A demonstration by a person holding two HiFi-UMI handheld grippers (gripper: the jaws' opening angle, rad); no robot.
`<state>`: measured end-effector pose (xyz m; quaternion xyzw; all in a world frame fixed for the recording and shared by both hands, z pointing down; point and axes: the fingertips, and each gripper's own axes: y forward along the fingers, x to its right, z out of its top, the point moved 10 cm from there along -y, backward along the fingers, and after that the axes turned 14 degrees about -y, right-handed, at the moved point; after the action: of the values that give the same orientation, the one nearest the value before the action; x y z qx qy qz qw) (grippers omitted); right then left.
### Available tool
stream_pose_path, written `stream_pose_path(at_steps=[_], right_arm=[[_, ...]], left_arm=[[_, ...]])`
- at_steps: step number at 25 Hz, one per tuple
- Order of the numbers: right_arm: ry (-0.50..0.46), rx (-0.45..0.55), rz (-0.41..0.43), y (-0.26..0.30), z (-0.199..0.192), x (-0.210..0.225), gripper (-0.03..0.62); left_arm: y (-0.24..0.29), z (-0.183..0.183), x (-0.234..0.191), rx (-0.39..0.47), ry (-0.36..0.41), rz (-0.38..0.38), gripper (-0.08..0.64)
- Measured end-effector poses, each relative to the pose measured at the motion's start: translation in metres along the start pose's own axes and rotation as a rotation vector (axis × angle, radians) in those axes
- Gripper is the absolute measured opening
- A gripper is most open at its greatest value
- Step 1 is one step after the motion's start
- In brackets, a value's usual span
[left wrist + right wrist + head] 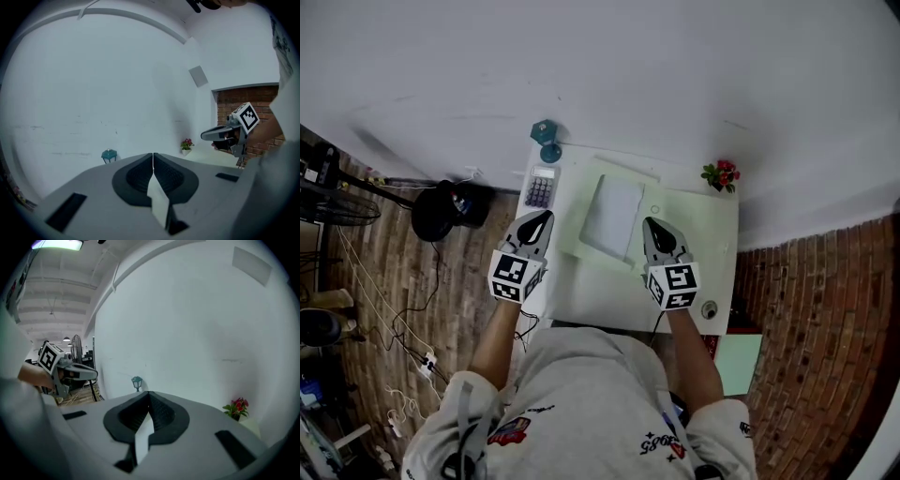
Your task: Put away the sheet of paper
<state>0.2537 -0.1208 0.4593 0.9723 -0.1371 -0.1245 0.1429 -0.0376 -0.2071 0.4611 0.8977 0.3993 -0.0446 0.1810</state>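
The sheet of paper (612, 217) lies flat in the middle of the counter (609, 295), toward the wall edge. It rests on a pale green underlay (694, 220); whether that is a mat or a folder I cannot tell. The sheet's long axis runs from the counter's near edge toward the wall edge, its far end leaning a little to the right. Nothing touches it.

The right hand-held gripper (652, 225) has its tips just beside the sheet's right long edge, about level with the near half. The left hand-held gripper (544, 217) stands off the left long edge, with a strip of bare counter between, so the right one looks the nearer. The sheet therefore lies between the two, slightly ahead of both.

Both hand-held grippers are clenched, and neither has anything between its jaws. Each gripper view looks over meeting jaws at the white wall, not down at the counter, so the tools seem to be held raised and pointing forward above the surface. As I judge it, the sheet is not yet taken up. A pick would probably need a tool to tip down, unclench and come in across a long edge.

Further out, a calculator (541, 187) sits by the counter's left edge and a teal lantern (547, 139) stands at the far left corner. A small flower pot (722, 175) stands at the far right corner.
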Motion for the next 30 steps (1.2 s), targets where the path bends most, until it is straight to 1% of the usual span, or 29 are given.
stream_pose_path(at_steps=[3,6,10,15,19,24,27,30], right_arm=[[-0.004,0.081,-0.025,-0.013,0.022,-0.002,0.008],[-0.018,0.148,-0.045,-0.025,0.043,-0.004,0.008],[-0.042,0.193,-0.055,-0.034,0.058,-0.009,0.008],[-0.043,0.201,-0.054,-0.036,0.057,-0.015,0.008],[-0.029,0.180,-0.060,-0.033,0.049,-0.017,0.006],[-0.017,0.164,-0.073,-0.037,0.041,-0.018,0.006],[-0.017,0.159,-0.072,-0.037,0.040,-0.019,0.006],[-0.018,0.160,-0.076,-0.038,0.040,-0.020,0.006]], left_arm=[[-0.001,0.004,0.002,0.007,0.005,-0.007,0.023],[-0.005,0.010,0.004,0.032,0.004,-0.016,0.023],[-0.011,0.019,0.008,0.066,0.008,-0.024,0.023],[-0.015,0.021,0.006,0.095,0.016,-0.023,0.023],[-0.021,0.018,0.006,0.063,0.000,-0.016,0.023],[-0.024,0.018,0.006,0.101,0.014,-0.019,0.023],[-0.023,0.018,0.005,0.098,0.011,-0.018,0.023],[-0.024,0.016,0.006,0.077,0.000,-0.017,0.023]])
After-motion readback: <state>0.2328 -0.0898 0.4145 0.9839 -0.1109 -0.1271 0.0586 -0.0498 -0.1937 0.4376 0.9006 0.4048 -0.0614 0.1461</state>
